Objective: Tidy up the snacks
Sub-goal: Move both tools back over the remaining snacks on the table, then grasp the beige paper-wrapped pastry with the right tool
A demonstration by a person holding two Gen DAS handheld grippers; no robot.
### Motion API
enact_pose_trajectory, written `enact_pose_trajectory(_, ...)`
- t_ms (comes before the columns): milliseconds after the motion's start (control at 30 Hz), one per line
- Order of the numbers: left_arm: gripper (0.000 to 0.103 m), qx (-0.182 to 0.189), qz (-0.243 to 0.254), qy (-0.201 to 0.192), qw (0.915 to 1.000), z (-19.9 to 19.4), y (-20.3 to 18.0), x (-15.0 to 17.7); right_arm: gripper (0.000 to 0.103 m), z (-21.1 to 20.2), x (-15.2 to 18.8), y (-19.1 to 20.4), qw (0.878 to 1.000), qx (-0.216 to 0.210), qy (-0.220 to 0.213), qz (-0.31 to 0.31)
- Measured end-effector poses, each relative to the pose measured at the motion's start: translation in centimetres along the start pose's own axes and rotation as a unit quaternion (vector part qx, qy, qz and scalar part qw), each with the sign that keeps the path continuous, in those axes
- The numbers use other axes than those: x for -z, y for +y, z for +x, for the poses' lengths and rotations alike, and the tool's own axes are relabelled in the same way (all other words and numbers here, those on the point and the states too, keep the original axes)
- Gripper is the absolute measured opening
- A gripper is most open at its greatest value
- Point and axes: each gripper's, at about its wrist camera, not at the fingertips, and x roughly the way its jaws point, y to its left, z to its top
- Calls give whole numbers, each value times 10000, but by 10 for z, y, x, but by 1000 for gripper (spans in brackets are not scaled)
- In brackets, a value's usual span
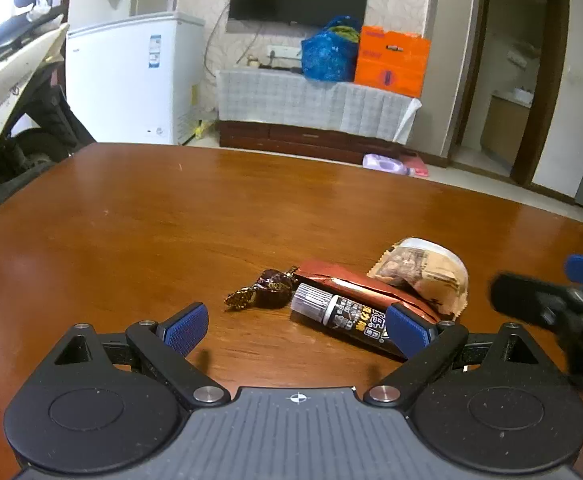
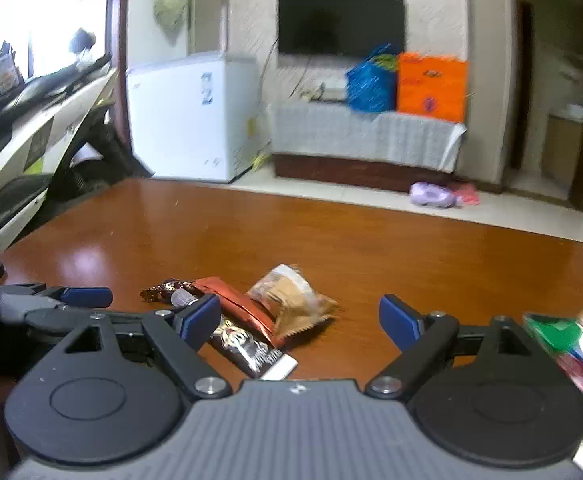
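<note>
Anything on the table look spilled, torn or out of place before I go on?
Nothing spilled or torn. The snacks lie in a loose heap on the table: wrapped candy, black stick pack overlapping the red-brown packet, beige pouch behind. A green-and-red bag sits apart at the right.

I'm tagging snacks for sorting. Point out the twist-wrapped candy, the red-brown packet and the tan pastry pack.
twist-wrapped candy (image 1: 269, 289), left wrist view, its round middle.
red-brown packet (image 1: 355, 286), left wrist view, its flat upper face.
tan pastry pack (image 1: 431, 270), left wrist view, its printed front.

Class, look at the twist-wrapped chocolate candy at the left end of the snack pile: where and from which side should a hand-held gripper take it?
Grip the chocolate candy across its round middle, coming from the open left; the red packet crowds its right twist.
</note>
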Motion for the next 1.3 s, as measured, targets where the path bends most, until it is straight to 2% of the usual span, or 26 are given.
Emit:
enact_pose_trajectory(200, 96, -71, -76, 121, 9999, 14, -2, 0, 88, 43, -25, -11, 9990, -144, 402, 114)
enact_pose_trajectory(400, 96, -208, -108, 109, 9997, 18, -4, -1, 88, 87, -29, -15, 9950, 6, 1000, 21)
enact_pose_trajectory(500, 98, -208, -173, 157, 9995, 21, -2, -2, 88, 103, -26, -14, 9939, -17, 1101, -17)
enact_pose_trajectory(667, 98, -174, -134, 130, 9997, 22, -2, -2, 86, 120, -29, -9, 9946, 77, 1026, -169)
enact_pose_trajectory(833, 98, -101, -107, 143, 9998, 24, -4, -1, 74, 134, -30, -1, 9935, 64, 1092, -318)
enact_pose_trajectory(900, 98, -70, -108, 147, 9998, 25, -4, -2, 63, 139, -29, 4, 9926, 76, 1160, -345)
enact_pose_trajectory(967, 98, -11, -114, 171, 9998, 25, -5, -1, 57, 143, -28, 4, 9915, 120, 1248, -336)
enact_pose_trajectory(1033, 98, 9, -106, 189, 9998, 27, -6, -2, 50, 143, -28, 4, 9921, 120, 1201, -344)
enact_pose_trajectory(1100, 98, 11, -95, 194, 9998, 27, -7, -1, 39, 136, -28, -1, 9936, 203, 1098, -165)
enact_pose_trajectory(1200, 98, 65, -105, 239, 9996, 30, -7, -4, 37, 113, -20, -18, 9951, 220, 824, 496)
enact_pose_trajectory(1300, 98, 144, -86, 292, 9994, 33, -10, -5, 37, 89, -6, -33, 9942, 345, 734, 711)
